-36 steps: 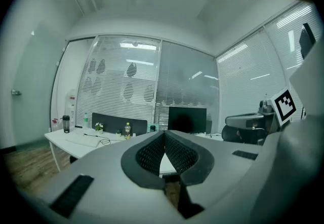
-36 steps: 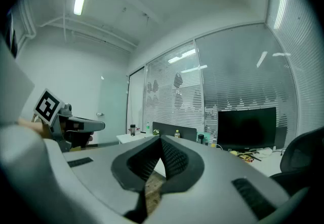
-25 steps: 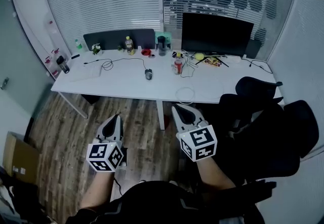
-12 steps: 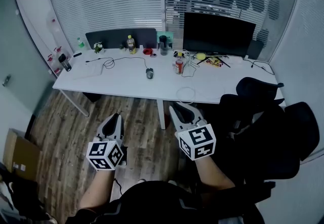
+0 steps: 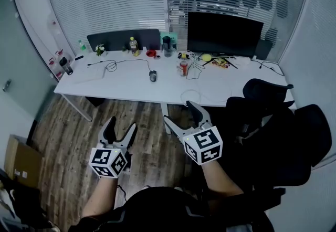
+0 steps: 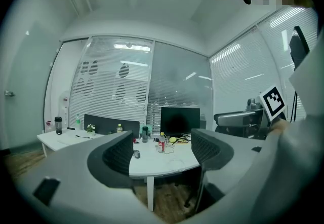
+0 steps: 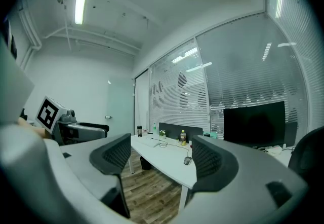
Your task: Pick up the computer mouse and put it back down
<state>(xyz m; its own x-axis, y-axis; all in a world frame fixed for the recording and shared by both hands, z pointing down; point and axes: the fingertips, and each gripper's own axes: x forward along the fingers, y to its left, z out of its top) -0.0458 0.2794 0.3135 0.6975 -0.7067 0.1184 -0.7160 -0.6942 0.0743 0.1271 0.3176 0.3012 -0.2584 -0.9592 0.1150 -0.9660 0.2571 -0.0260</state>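
Mouse (image 5: 153, 75) lies on white desk (image 5: 126, 87) near red can (image 5: 184, 69), before black monitor (image 5: 224, 34).

white table (image 5: 131, 86) with desk clutter, standing on a wooden floor (image 5: 68, 131)

a computer mouse (image 5: 153, 75) lay near the middle of the top, with a red can (image 5: 184, 68) near it on the right. a black monitor (image 5: 224, 34) stood at the back right. a black cable (image 5: 113, 64) looped over the left part beside a flat white thing (image 5: 90, 73). along the back edge stood a green-capped bottle (image 5: 81, 46), a yellow-labelled bottle (image 5: 133, 45), a small red dish (image 5: 151, 54) and a dark tumbler (image 5: 167, 47). a coil of white cable (image 5: 192, 97) lay near the front edge, and a dark flask (image 5: 65, 66) stood at the left end.
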